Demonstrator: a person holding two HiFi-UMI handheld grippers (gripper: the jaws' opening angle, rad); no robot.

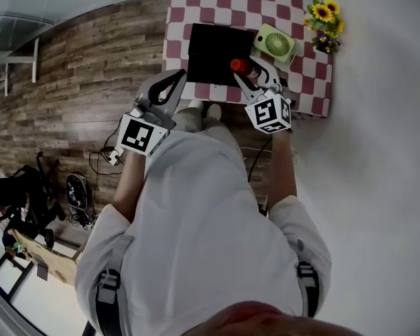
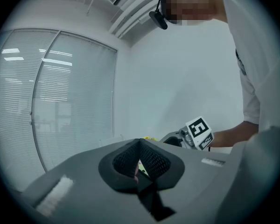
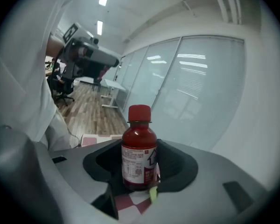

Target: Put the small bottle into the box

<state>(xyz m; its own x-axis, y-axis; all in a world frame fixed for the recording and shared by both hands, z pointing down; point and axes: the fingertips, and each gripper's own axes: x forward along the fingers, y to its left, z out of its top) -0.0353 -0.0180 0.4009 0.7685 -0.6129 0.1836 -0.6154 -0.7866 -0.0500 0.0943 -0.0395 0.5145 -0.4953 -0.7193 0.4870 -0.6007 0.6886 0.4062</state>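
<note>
A small red bottle point(image 3: 139, 149) with a red cap stands upright between the dark pads of my right gripper point(image 3: 141, 164), which is shut on it. In the head view that bottle point(image 1: 240, 66) hangs at the right part of the black box point(image 1: 211, 47) on the checkered table, gripped by the right gripper point(image 1: 249, 74). My left gripper point(image 1: 173, 80) hovers at the table's front edge, just left of the box. Its pads point(image 2: 151, 160) meet with nothing between them, so the left gripper point(image 2: 139, 161) is shut and empty.
A green round fan point(image 1: 275, 44) lies right of the box. Sunflowers point(image 1: 325, 18) stand at the right edge of the red-and-white checkered table point(image 1: 308, 89). Wooden floor point(image 1: 84, 82) lies to the left, with cables point(image 1: 101, 161) and dark gear point(image 1: 17, 194).
</note>
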